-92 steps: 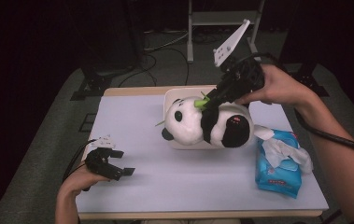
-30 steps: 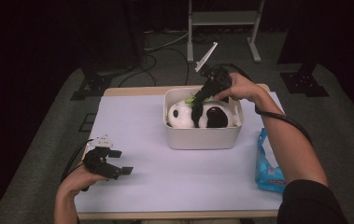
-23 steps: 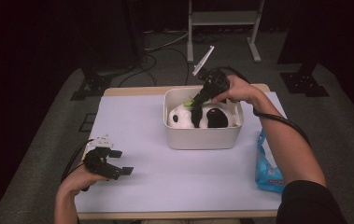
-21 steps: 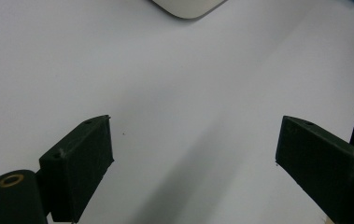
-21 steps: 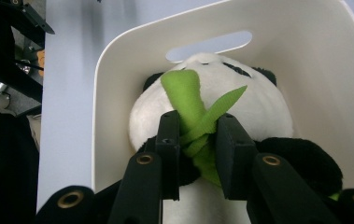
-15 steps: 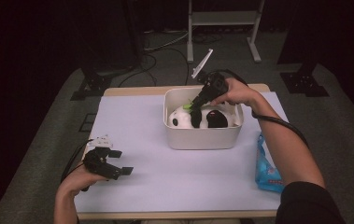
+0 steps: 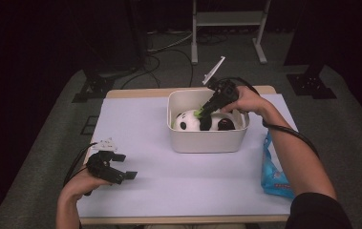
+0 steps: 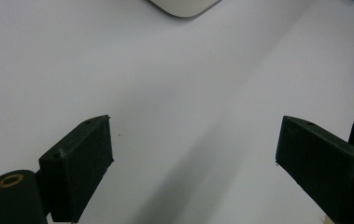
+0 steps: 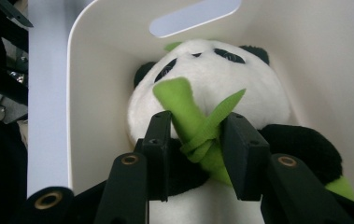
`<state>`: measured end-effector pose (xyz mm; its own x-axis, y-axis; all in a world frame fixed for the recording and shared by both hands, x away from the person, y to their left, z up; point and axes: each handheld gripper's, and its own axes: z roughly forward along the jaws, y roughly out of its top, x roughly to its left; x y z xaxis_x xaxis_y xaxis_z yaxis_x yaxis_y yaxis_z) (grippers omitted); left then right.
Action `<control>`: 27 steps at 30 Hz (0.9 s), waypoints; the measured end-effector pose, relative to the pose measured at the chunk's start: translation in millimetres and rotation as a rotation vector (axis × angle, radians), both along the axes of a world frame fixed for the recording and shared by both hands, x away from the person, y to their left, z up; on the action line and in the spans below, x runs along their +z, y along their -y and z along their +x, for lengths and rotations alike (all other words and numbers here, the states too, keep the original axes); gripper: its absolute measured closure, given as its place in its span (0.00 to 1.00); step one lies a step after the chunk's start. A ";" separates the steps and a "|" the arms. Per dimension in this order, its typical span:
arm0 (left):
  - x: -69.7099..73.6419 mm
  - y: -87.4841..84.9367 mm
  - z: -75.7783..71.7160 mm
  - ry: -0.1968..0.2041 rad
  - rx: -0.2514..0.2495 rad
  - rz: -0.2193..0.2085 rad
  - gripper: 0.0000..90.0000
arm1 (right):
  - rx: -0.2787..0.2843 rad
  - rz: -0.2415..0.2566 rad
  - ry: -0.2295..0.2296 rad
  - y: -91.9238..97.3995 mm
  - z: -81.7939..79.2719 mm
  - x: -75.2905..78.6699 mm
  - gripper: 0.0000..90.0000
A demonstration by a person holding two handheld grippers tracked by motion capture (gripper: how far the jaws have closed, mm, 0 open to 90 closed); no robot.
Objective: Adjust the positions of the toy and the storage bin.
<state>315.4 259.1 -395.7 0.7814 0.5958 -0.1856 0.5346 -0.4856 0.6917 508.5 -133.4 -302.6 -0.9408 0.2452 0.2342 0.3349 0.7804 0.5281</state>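
Observation:
A black-and-white plush panda (image 7: pixel 188 121) lies inside the white bin (image 7: pixel 207 141) at the table's middle back. In the right gripper view its face (image 9: pixel 212 79) points up, with a green bamboo piece (image 9: pixel 184 100) at its mouth. My right gripper (image 7: pixel 201 113) reaches down into the bin. Its jaws have just been opening and stand on either side of the bamboo (image 9: pixel 195 121), no longer squeezing it. My left gripper (image 7: pixel 123 169) rests open at the front left, with bare table between its jaws (image 8: pixel 198 135).
A blue packet of wipes (image 7: pixel 273 171) lies at the table's right edge, beside the right forearm. The white table cover (image 7: pixel 169 181) spreads in front of the bin. The bin's corner (image 8: pixel 184 5) shows at the top of the left gripper view.
The panda went from hanging above the table into the bin. Over the last second my right gripper sank a little deeper with it. The left gripper stayed put.

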 end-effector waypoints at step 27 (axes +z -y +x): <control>-0.1 7.0 1.7 0.005 -0.020 0.014 0.11 | -0.108 0.090 0.027 65.7 -32.5 18.1 0.59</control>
<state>317.1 252.2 -395.8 0.7939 0.5827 -0.1735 0.5213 -0.5055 0.6876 476.0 -199.1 -284.5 -0.9163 0.3245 0.2350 0.3991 0.6897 0.6042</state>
